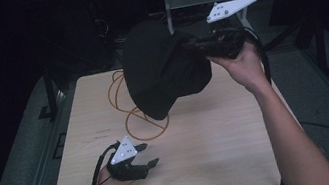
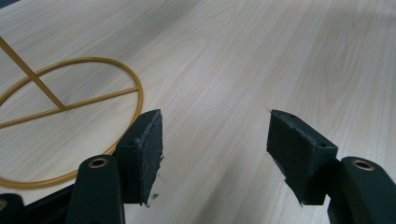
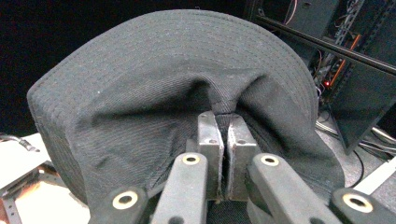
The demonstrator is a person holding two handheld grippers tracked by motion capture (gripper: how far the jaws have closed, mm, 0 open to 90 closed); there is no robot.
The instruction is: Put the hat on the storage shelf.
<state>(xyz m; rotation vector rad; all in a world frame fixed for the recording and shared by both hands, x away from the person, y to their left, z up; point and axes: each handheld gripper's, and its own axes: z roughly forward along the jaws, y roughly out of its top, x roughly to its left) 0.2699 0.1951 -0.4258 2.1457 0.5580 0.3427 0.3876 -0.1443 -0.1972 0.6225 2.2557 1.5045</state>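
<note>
A black brimmed hat (image 1: 161, 67) hangs in the air over the far half of the table, pinched by my right gripper (image 1: 195, 45). In the right gripper view the jaws stand pressed together on the hat's cloth (image 3: 177, 84), and my right gripper (image 3: 224, 122) is shut on it. A gold wire stand (image 1: 130, 113) with rings lies on the table under the hat. My left gripper (image 1: 146, 155) rests low near the table's front left, open, with bare wood between its pads (image 2: 144, 149). One gold ring (image 2: 70, 116) of the stand lies just to its left.
The light wooden table (image 1: 222, 143) has dark metal frame rails along both sides. A metal post and dark equipment stand behind the far edge. Cables trail from both grippers.
</note>
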